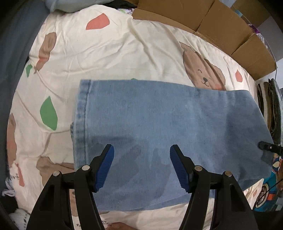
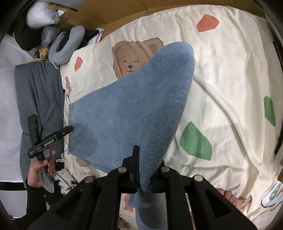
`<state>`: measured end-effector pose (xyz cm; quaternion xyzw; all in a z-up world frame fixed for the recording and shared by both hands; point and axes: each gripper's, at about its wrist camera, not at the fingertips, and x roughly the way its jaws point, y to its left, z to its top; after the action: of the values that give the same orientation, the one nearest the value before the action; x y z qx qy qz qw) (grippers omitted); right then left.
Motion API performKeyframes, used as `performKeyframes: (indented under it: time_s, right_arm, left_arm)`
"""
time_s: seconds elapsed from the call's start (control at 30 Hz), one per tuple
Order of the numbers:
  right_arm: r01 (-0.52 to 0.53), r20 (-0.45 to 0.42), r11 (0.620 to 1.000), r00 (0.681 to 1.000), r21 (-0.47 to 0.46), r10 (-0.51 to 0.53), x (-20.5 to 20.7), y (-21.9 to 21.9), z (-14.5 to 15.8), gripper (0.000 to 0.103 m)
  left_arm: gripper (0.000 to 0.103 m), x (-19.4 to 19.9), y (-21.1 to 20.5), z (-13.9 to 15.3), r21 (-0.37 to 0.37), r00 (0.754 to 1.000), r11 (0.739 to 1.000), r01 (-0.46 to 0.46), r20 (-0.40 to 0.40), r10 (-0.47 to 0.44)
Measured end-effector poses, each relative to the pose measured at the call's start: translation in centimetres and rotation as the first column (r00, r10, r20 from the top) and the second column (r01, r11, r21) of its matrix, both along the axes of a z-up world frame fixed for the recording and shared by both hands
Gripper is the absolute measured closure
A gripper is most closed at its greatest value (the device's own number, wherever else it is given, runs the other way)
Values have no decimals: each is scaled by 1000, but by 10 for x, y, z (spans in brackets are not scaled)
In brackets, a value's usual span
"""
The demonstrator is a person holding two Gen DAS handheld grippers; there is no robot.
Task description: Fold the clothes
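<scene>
A pair of light blue jeans (image 1: 159, 123) lies folded on a cream bedsheet (image 1: 106, 53) printed with bears and coloured shapes. My left gripper (image 1: 141, 159) is open and empty, hovering just above the jeans near their front edge. My right gripper (image 2: 141, 159) is shut on a fold of the jeans (image 2: 141, 106) and lifts that end off the bed. The left gripper also shows in the right wrist view (image 2: 65, 131), held in a hand at the jeans' hem edge. The tip of the right gripper shows at the right edge of the left wrist view (image 1: 265, 146).
Cardboard boxes (image 1: 221, 23) stand along the bed's far side. A stack of folded dark clothes (image 1: 270, 109) lies at the right. A grey mat (image 2: 39, 92), a neck pillow (image 2: 67, 46) and bags (image 2: 42, 14) lie beside the bed.
</scene>
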<state>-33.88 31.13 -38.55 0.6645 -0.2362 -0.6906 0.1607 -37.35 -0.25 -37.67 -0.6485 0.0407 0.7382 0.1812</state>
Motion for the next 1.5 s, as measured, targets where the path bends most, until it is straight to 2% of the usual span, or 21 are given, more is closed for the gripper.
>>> performKeyframes:
  time_s: [0.27, 0.43, 0.53, 0.67, 0.87, 1.0, 1.27, 1.37, 1.5]
  right_arm:
    - [-48, 70, 995, 997, 87, 42, -21, -24, 11, 96]
    - [-115, 104, 980, 990, 161, 99, -34, -51, 32, 96]
    - [-167, 104, 964, 984, 207, 148, -43, -71, 51, 96]
    - [-226, 99, 942, 973, 249, 207, -54, -99, 73, 96]
    - [-279, 98, 912, 960, 300, 261, -62, -135, 95, 96]
    - [-294, 91, 903, 956, 315, 279, -62, -155, 108, 96]
    - [-285, 75, 890, 958, 357, 277, -59, -193, 124, 96]
    - [-214, 71, 898, 977, 384, 202, -56, -202, 122, 96]
    - [-108, 9, 914, 993, 391, 114, -53, -217, 120, 96]
  left_arm:
    - [37, 5, -29, -2, 125, 997, 990, -70, 29, 67]
    - [37, 9, -48, 2, 175, 993, 977, -120, 28, 117]
    - [37, 9, -61, 9, 197, 986, 966, -165, 15, 165]
    - [37, 9, -67, 24, 253, 983, 952, -173, -9, 181]
    - [37, 10, -72, 21, 282, 979, 939, -198, 9, 204]
    - [37, 13, -79, 18, 319, 973, 920, -227, 33, 229]
    - [37, 16, -87, 14, 351, 974, 909, -224, 47, 222]
    - [37, 17, -92, 11, 359, 971, 903, -236, 60, 230]
    - [37, 18, -90, -1, 355, 970, 902, -245, 94, 226]
